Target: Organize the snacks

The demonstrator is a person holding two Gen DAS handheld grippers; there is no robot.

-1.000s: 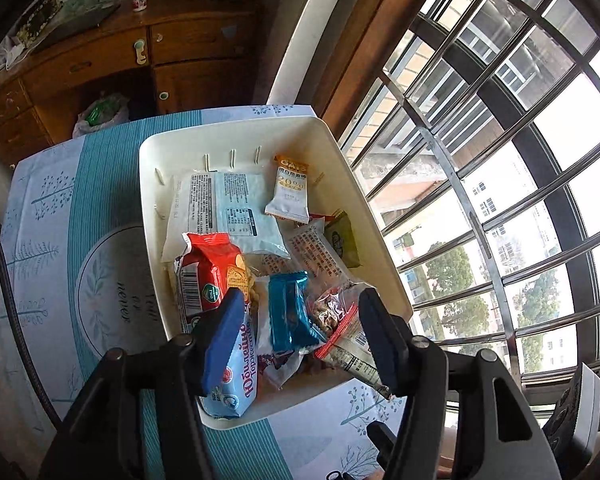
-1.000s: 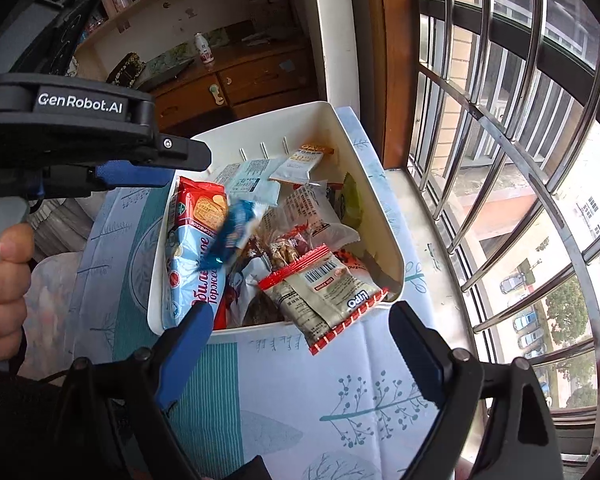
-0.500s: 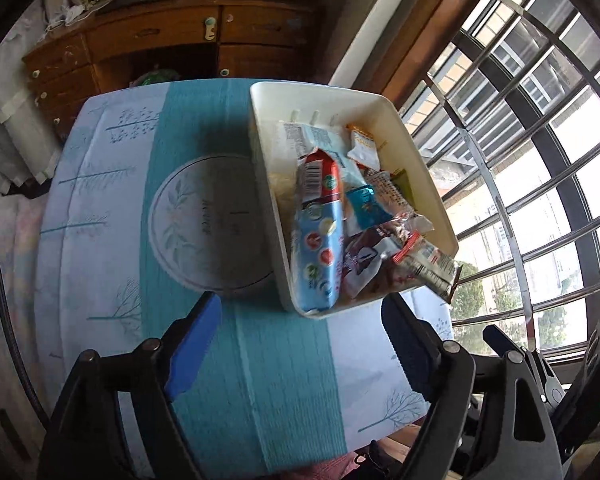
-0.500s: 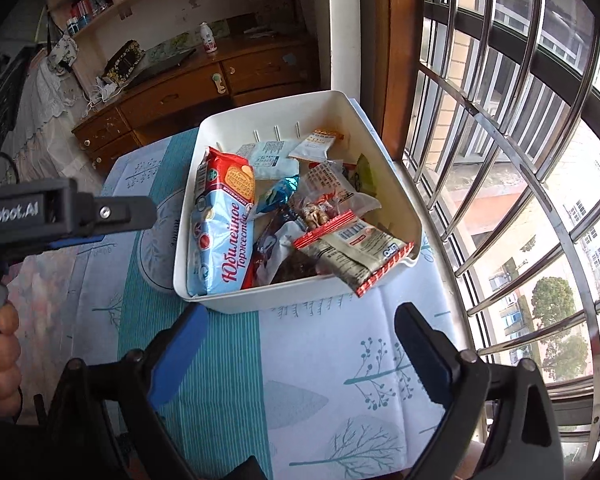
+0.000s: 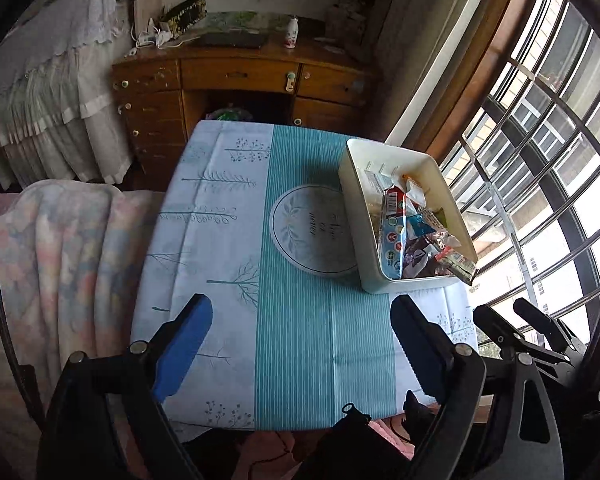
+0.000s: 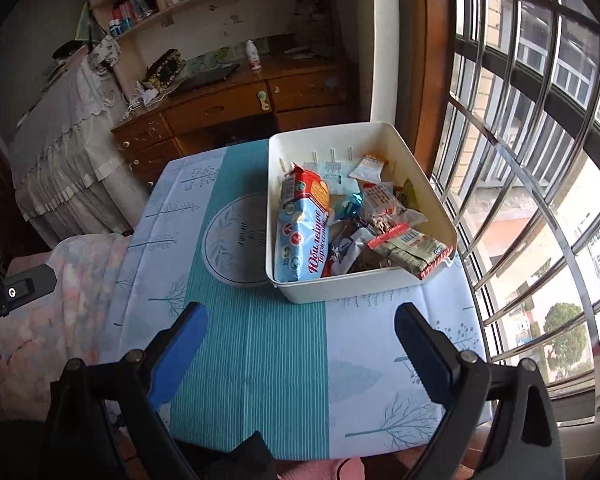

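A small table under a tablecloth (image 5: 300, 320) of pale blue and teal stripes fills both views. The white bin (image 6: 428, 280) sits at the table's far right corner, at about two o'clock from the left gripper (image 5: 302, 316) and at twelve o'clock from the right gripper (image 6: 300, 320). Its right wall runs close along the table edge beside the barred window (image 6: 540, 160). The snacks (image 6: 340, 224) are all piled inside the bin; a long blue biscuit pack (image 6: 300, 236) lies along its left wall, and a red-trimmed packet (image 6: 416, 252) overhangs the near right rim.

The cloth from nine o'clock to the near edge is bare, giving free room on the left and in front of the bin. A patterned blanket (image 5: 60, 248) meets the table's left edge; a wooden desk (image 5: 240, 80) stands beyond the far edge.

Both grippers hover above the near table edge, tilted steeply downward. The left one's jaws have just been opening and stand wide with nothing between them. The right one's jaws are likewise spread wide and empty.
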